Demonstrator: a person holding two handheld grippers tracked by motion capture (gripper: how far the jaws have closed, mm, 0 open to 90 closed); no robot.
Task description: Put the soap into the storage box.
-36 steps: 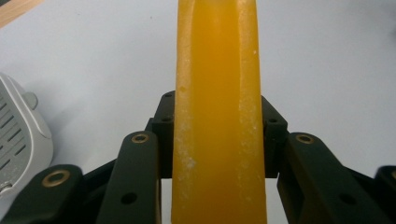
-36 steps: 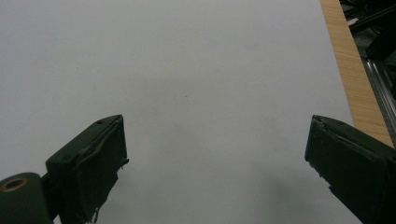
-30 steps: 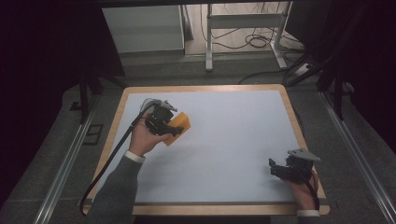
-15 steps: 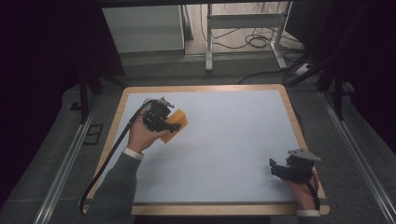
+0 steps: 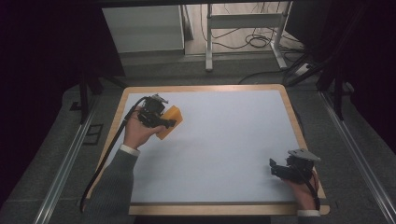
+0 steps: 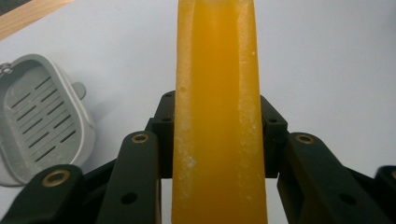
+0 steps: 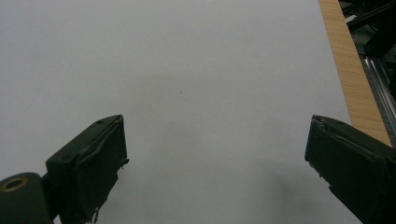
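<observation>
Left claw (image 5: 163, 120) is clamped tight on the orange sponge (image 6: 217, 112), which sticks out past its tips over the table (image 5: 224, 140). Right claw (image 7: 215, 158) sits wide open, nothing in it.

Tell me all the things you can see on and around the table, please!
Sponge: one, orange-yellow, clamped in the left gripper, over the table's left part.
Soap dish: one, grey with slots, on the table beside the sponge, seen in the left gripper view.
Table: one, white top with a wooden edge.
Cables: several, black, on the floor behind the table.
Left gripper: one, black, shut on the sponge.
Right gripper: one, black, jaws wide open, near the table's right front corner.
Hands: two, one holding each gripper.
</observation>
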